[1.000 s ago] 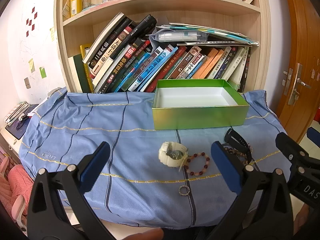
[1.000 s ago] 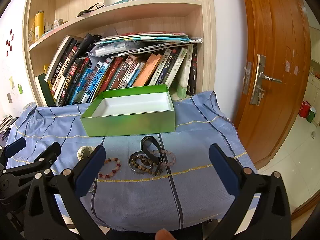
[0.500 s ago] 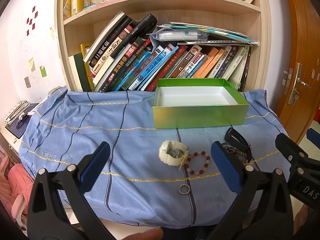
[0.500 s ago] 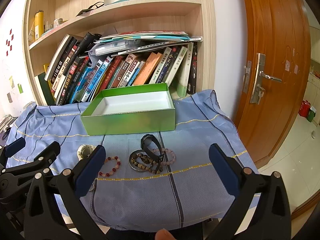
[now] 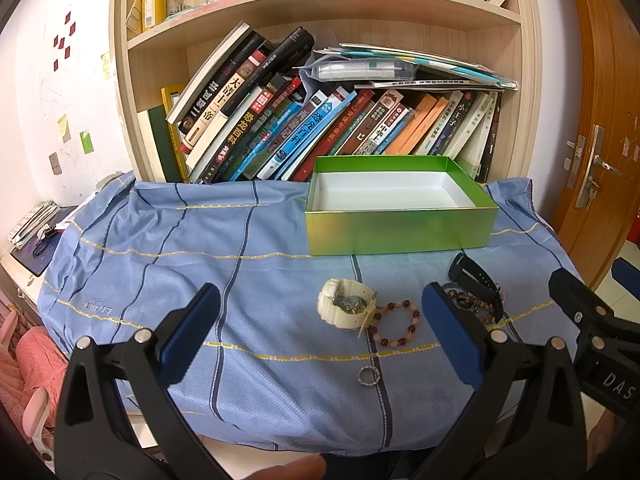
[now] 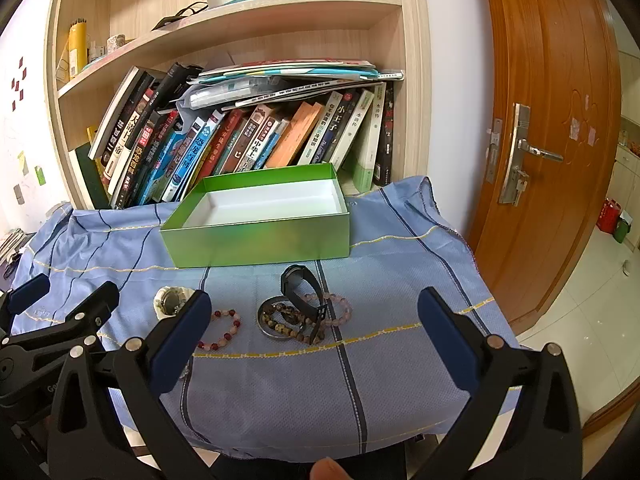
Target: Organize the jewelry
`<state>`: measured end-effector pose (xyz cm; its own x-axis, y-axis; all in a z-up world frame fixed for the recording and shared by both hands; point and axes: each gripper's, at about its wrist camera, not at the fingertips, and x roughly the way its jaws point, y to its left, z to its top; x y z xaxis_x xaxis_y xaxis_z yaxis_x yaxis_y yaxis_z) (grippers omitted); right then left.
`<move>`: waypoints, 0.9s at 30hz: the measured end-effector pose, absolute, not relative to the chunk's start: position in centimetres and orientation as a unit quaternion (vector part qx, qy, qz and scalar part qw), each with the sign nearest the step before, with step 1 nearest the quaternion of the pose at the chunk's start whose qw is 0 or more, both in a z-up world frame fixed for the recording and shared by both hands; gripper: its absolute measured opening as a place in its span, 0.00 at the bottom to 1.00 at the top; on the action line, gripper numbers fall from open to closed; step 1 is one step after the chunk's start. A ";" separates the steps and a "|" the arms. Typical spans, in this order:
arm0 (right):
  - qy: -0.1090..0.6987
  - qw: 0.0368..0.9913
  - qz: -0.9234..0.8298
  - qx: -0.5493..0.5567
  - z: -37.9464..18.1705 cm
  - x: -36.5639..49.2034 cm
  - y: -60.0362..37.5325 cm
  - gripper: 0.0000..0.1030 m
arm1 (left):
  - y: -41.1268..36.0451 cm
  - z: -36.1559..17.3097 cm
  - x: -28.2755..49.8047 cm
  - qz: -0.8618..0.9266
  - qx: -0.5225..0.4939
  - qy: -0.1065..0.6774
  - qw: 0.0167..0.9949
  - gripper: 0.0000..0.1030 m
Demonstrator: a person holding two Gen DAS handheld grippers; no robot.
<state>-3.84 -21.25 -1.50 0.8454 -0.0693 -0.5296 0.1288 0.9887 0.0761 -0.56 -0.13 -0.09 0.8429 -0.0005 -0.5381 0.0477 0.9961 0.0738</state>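
Note:
An open green box (image 5: 400, 232) with a white inside stands on the blue cloth; it also shows in the right wrist view (image 6: 260, 240). In front of it lie a cream watch (image 5: 347, 306), a red bead bracelet (image 5: 396, 322), a small ring (image 5: 369, 376), a black watch (image 6: 302, 290), a brown bead bracelet on a metal bangle (image 6: 280, 318) and a pink bead bracelet (image 6: 340, 308). My left gripper (image 5: 320, 328) is open and empty, short of the cream watch. My right gripper (image 6: 316, 332) is open and empty, short of the black watch.
A bookshelf (image 5: 320, 120) full of leaning books stands right behind the box. A wooden door (image 6: 552, 140) is at the right. The blue cloth (image 5: 180, 248) covers the table and hangs over its front edge. A desk with small items (image 5: 32, 224) is at far left.
Both grippers have crept slightly forward toward the jewelry. Nothing on the cloth has moved.

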 end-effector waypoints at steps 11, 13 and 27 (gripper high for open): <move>0.274 0.959 -0.052 0.056 -1.5 -3.9 -21.2 0.97 | -0.1 -0.1 -0.6 -0.013 0.042 0.280 0.959 0.96; 0.274 0.959 -0.052 0.056 -1.5 -3.9 -21.2 0.97 | -0.1 -0.1 -0.6 -0.013 0.042 0.280 0.959 0.96; 0.276 0.958 -0.052 0.056 -1.4 -3.7 -21.3 0.97 | 0.1 -0.3 -0.9 -0.011 0.040 0.281 0.959 0.96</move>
